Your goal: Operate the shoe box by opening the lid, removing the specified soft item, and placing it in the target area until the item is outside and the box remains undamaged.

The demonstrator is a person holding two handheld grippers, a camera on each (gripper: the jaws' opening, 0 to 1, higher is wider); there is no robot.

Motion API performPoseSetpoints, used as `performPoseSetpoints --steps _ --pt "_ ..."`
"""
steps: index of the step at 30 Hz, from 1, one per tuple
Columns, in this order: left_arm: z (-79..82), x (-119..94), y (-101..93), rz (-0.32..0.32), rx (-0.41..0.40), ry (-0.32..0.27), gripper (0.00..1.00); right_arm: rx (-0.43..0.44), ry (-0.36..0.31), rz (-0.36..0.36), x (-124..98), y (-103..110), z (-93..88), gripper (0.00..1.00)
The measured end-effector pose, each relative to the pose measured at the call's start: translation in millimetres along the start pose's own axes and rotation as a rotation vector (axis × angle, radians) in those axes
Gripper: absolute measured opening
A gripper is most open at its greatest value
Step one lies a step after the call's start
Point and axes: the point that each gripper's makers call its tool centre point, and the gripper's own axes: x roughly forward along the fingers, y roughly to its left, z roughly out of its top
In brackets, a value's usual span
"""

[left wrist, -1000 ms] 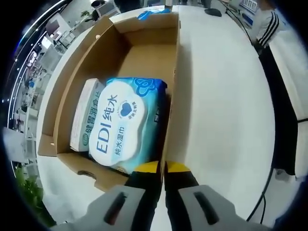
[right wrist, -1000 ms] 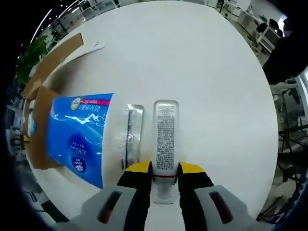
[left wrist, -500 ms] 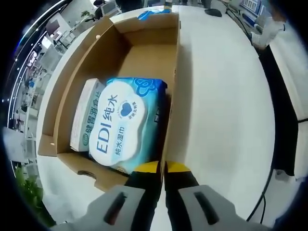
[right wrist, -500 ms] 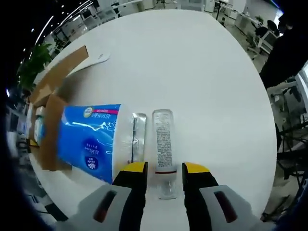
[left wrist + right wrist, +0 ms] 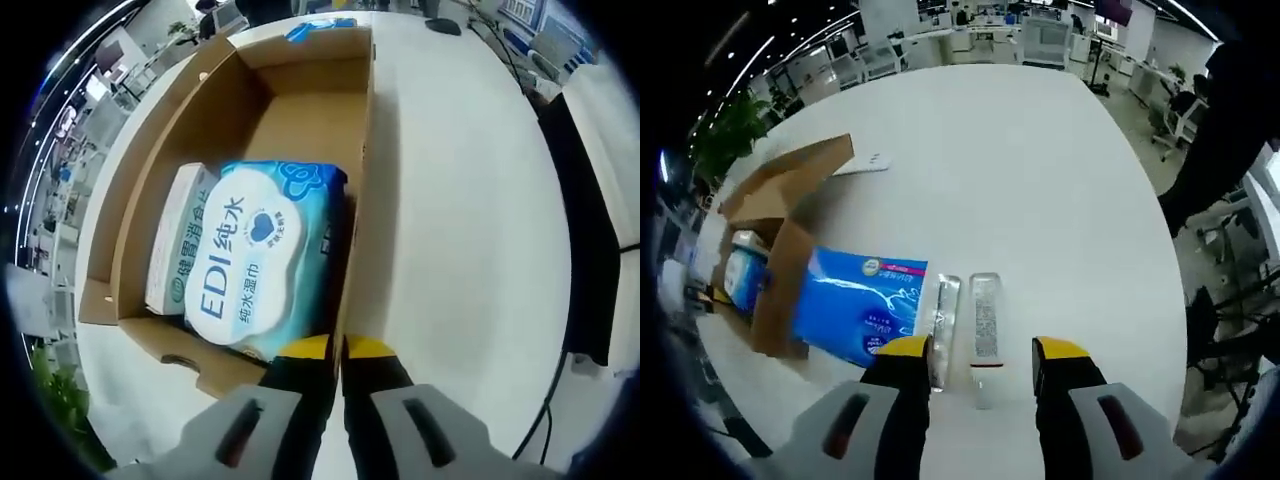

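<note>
White round table [image 5: 1060,180] carries everything. Open cardboard box [image 5: 780,215] lies on it. Blue packet [image 5: 855,305] lies flat, touching box on side toward tube. Clear tube [image 5: 984,318] lies just beside packet's clear end, farther from box. Small white flat piece [image 5: 868,163] lies near box's flap.

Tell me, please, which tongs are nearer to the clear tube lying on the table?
Right. The right tongs stand open just above the clear tube, their jaws either side of it. The left tongs sit shut at the cardboard box wall.
</note>
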Motion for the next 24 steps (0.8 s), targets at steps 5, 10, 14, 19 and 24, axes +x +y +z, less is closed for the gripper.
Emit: performPoseSetpoints --steps 5,10,14,19,24 --pt "0.4 -0.4 -0.6 0.003 0.001 -0.003 0.02 -0.046 -0.03 -0.008 -13.1 5.8 8.4 0.4" --pt "0.2 -0.5 -0.3 0.006 0.007 -0.006 0.02 -0.142 -0.037 0.013 -21.7 25.1 11.4 0.44" --pt "0.1 -0.6 -0.5 0.011 0.008 -0.008 0.02 -0.191 -0.043 0.031 -29.1 33.6 15.5 0.45" --pt "-0.2 -0.7 -0.8 0.013 0.011 -0.009 0.02 -0.22 -0.101 0.05 -42.5 40.8 33.0 0.48" --pt "-0.5 -0.7 -1.1 0.012 0.01 -0.009 0.02 -0.284 -0.154 0.081 -48.9 57.7 49.4 0.51"
